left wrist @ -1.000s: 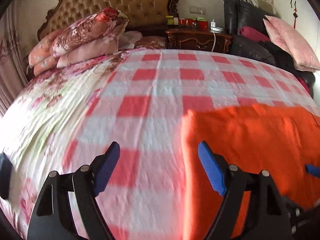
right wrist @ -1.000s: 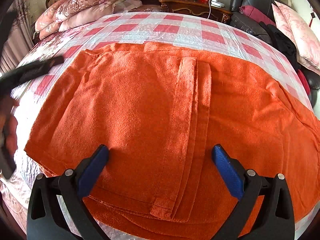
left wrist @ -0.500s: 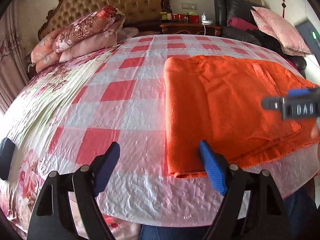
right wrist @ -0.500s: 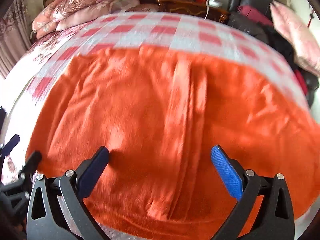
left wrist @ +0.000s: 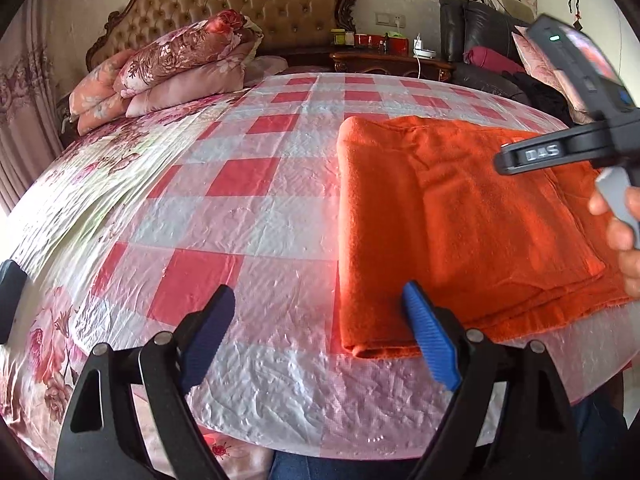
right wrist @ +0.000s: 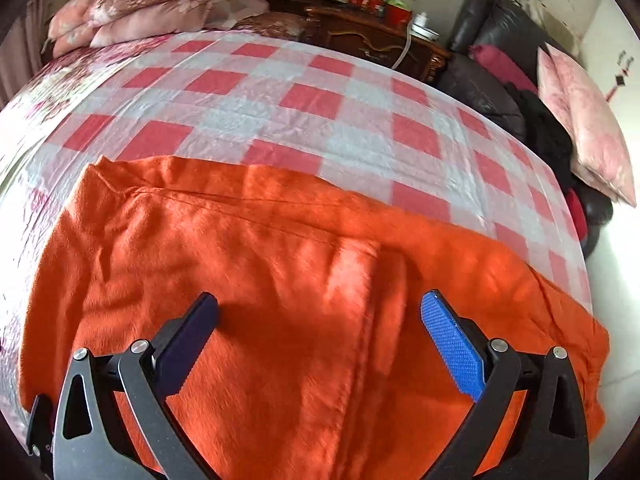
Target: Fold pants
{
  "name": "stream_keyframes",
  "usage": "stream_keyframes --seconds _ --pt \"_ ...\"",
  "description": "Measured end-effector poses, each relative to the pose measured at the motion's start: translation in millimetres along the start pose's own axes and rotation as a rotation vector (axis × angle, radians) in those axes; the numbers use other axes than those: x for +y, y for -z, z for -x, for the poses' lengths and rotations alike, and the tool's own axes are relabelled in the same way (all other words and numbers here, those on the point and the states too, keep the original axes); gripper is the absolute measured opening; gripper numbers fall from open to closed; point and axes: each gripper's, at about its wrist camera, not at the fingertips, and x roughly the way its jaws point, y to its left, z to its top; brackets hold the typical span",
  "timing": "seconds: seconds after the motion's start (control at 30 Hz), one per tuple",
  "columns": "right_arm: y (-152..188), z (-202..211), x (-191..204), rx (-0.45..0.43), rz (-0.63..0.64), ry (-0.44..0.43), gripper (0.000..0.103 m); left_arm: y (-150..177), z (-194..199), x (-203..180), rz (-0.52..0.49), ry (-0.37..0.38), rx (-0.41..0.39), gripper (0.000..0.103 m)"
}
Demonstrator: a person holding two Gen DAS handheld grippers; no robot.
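The orange pants (left wrist: pixel 460 216) lie folded flat on the checked bed cover (left wrist: pixel 248 208), near its front edge. My left gripper (left wrist: pixel 320 336) is open and empty, raised above the bed's front edge with its right finger over the pants' left front corner. My right gripper (right wrist: pixel 320 344) is open and empty, hovering just over the middle of the pants (right wrist: pixel 256 280). The right gripper's body and the hand holding it show in the left wrist view (left wrist: pixel 568 148), above the right side of the pants.
Folded floral quilts (left wrist: pixel 172 64) lie by the tufted headboard (left wrist: pixel 248 4) at the back left. A wooden nightstand (left wrist: pixel 388 60) with jars stands behind the bed. Dark leather cushions and pink pillows (right wrist: pixel 584 128) are piled at the right.
Both grippers have pulled back and up from the pants toward the bed's front edge. The right gripper has tilted up, so more of the bed shows. Both stay open.
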Motion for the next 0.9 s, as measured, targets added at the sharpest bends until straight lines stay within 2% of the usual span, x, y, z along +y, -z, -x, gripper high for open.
stream_keyframes --seconds 0.2,0.3,0.47,0.5,0.57,0.63,0.7,0.77,0.8,0.9 --pt "50.9 31.3 -13.8 0.021 -0.025 -0.050 0.098 0.7 -0.2 0.4 -0.008 -0.001 -0.003 0.088" --pt "76.5 27.9 -17.9 0.071 -0.012 -0.046 0.098 -1.5 -1.5 2.0 -0.008 0.000 -0.001 0.090" --pt "90.0 28.1 -26.9 0.060 -0.048 -0.093 0.098 -5.0 -1.8 -0.6 -0.030 -0.019 0.012 0.090" --pt "91.0 28.4 -27.0 0.058 -0.051 -0.095 0.098 -5.9 -2.0 -1.0 -0.029 -0.018 0.020 0.088" --pt "92.6 28.7 -27.2 0.053 -0.055 -0.097 0.098 -10.1 0.4 0.8 0.004 0.035 0.039 0.077" --pt "93.0 28.4 -28.4 0.050 -0.058 -0.103 0.098 -12.7 1.9 0.7 0.029 0.101 0.053 0.074" --pt "95.0 28.0 -31.1 0.052 -0.072 -0.122 0.098 -13.7 -5.0 -1.3 0.037 0.153 0.105 0.064" --pt "96.0 27.7 -33.9 0.057 -0.082 -0.139 0.098 -16.9 -6.2 2.8 0.088 0.185 0.124 0.059" --pt "96.0 27.5 -34.3 0.058 -0.082 -0.143 0.098 -18.2 -6.4 4.8 0.110 0.208 0.135 0.054" --pt "95.6 26.5 -35.0 0.061 -0.080 -0.149 0.098 -21.4 -9.0 19.2 0.228 0.318 0.186 0.051"
